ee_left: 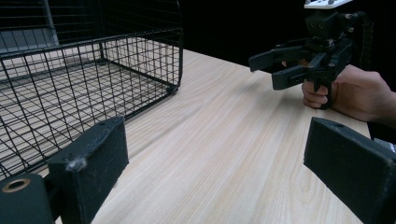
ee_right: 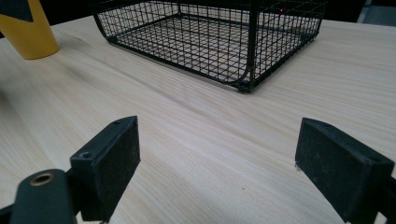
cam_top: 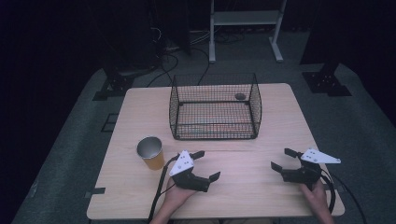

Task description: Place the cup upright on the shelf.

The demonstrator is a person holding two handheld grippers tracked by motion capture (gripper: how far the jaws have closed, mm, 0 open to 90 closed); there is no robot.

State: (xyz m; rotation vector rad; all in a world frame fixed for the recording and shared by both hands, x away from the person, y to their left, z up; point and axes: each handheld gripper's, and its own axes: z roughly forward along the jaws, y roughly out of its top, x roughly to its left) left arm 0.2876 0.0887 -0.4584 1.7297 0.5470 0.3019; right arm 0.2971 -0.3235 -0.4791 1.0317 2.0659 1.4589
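Note:
A black wire basket (cam_top: 215,106) stands on the far middle of the wooden table (cam_top: 243,186); it looks to hold nothing. A yellow cup (cam_top: 151,152) with a silvery inside stands upright at the near left. My left gripper (cam_top: 207,165) rests open just right of the cup, its jaws wide apart with nothing between them (ee_left: 215,168). My right gripper (cam_top: 284,159) is open at the near right, also with bare table between its jaws (ee_right: 215,163). From the left gripper view the right gripper (ee_left: 280,65) and its hand show across the table.
The basket's near corner (ee_right: 245,84) lies ahead of the right gripper, and the yellow cup (ee_right: 28,32) at that view's far left. A small dark round spot (cam_top: 240,96) sits on the table behind the basket. Stands and cables lie on the floor beyond the table.

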